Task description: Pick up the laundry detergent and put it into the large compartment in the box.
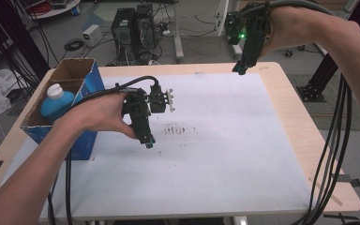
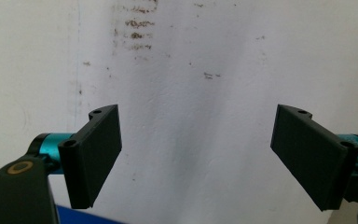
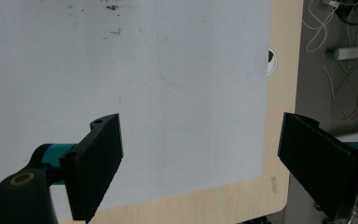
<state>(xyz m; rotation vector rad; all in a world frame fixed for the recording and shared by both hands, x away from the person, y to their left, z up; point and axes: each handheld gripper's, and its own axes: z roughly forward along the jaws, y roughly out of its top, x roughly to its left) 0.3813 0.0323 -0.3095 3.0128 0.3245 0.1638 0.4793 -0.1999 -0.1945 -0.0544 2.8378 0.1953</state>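
Jaws of the left gripper (image 1: 148, 142) were spread, empty, at frame centre-left beside the box (image 1: 82, 77); the right gripper (image 1: 240, 70), upper right, likewise released.

We can read no text, label, brand or number here, neither on the blue cardboard box (image 1: 82, 140) nor on the blue bottle (image 1: 56, 102) inside.

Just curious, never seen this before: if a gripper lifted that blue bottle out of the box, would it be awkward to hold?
Probably a little. The blue bottle looks rounded and smooth, so it may slip. It sits snug inside the cardboard box, so it could drag.
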